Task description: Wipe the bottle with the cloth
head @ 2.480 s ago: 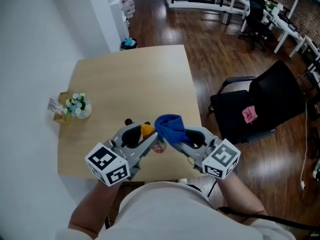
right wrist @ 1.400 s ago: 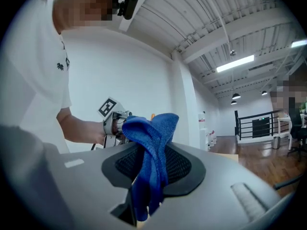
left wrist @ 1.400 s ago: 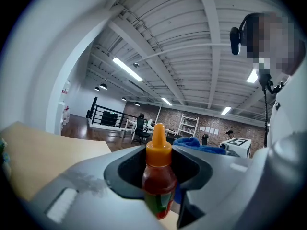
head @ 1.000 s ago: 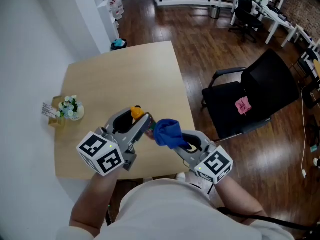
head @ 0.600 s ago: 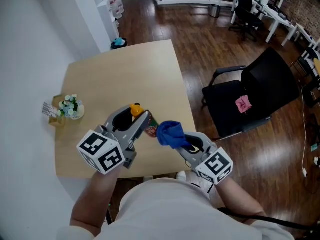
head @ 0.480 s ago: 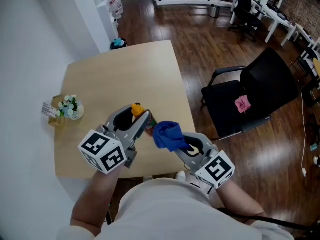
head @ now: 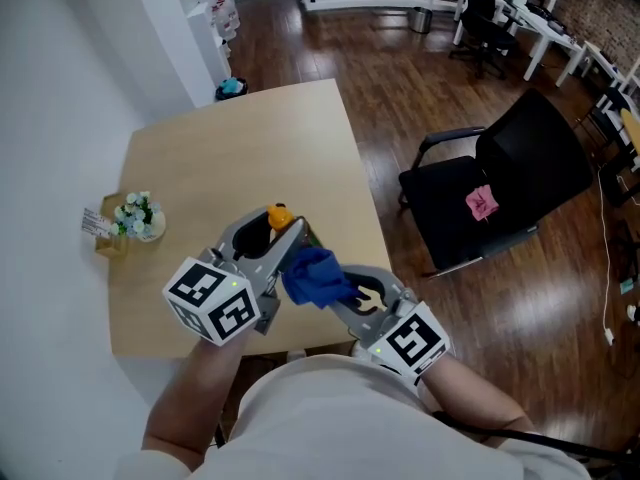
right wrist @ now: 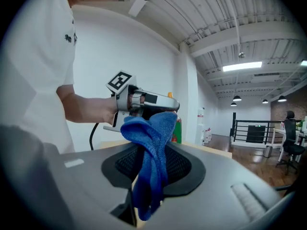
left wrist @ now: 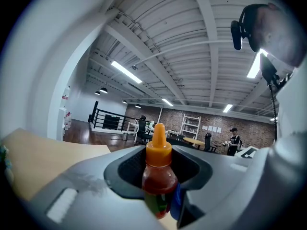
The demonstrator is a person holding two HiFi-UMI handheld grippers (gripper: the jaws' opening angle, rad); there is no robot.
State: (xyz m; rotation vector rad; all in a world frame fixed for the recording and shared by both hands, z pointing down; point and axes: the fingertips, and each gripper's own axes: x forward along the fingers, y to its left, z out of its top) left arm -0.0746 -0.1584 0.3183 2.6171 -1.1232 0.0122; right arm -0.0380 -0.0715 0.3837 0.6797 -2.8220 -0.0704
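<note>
Head view: left gripper [head: 287,234] clamps the sauce bottle [head: 279,215]; right gripper [head: 334,292] pinches the blue cloth [head: 311,275], apparently touching the bottle's five-o'clock side, wiping likely unfinished.

We see a bottle [left wrist: 157,180], orange-topped, red inside, green-labelled; a blue cloth [right wrist: 152,147]; a pale tan table [head: 240,158]; at two o'clock, a black chair [head: 540,158] on dark brown floor [head: 400,78].

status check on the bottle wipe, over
Left gripper shut on bottle. Right gripper shut on blue cloth, bunched against the bottle's lower side. Nothing in the way.
</note>
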